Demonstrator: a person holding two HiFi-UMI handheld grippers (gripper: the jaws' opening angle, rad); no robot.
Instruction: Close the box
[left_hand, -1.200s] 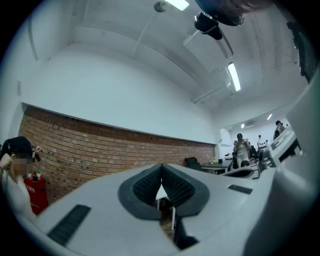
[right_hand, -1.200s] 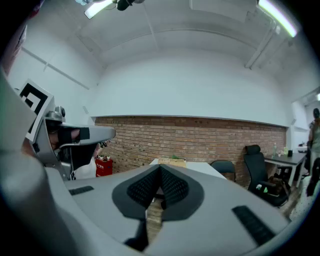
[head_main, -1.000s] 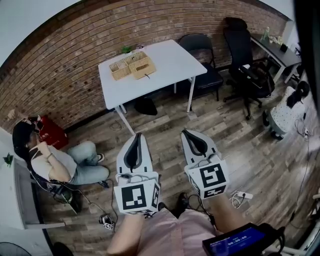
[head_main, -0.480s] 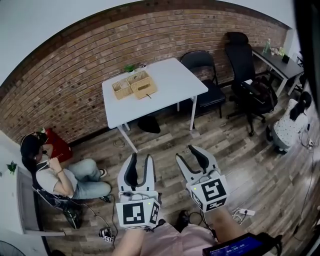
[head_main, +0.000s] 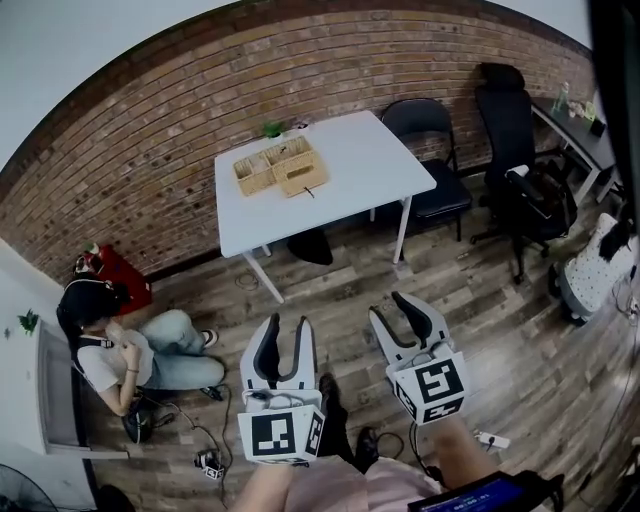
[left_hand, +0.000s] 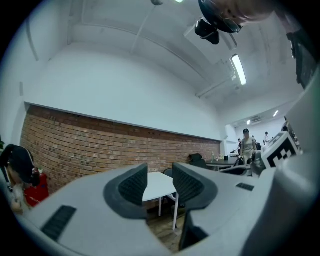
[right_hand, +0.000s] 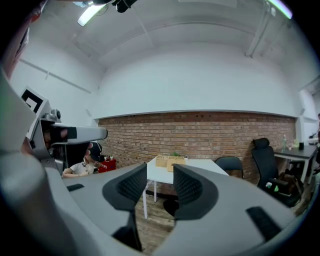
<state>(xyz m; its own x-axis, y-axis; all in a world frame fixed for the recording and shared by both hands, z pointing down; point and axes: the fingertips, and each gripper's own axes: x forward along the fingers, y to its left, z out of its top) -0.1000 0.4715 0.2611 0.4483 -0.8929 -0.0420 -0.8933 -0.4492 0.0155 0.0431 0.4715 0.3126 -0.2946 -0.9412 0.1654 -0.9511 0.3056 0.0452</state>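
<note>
The left claw (head_main: 286, 325) is standing partly open, its jaws having just been opening, and is gripping nothing. Only the far bench (head_main: 370, 165) is showing through the gap. The right claw (head_main: 393, 308) is gaping a little wider, its jaws having just been closing slightly, and it is empty too. Both are hovering over the wood floor (head_main: 470, 290), well apart from the bench. The box (head_main: 300, 175) is sitting on the white bench near its far-left corner, close to the brick wall (head_main: 150, 130). A chair (head_main: 425, 130) is standing at the bench's right, and a person (head_main: 110, 345) is sitting on the floor at the left.
</note>
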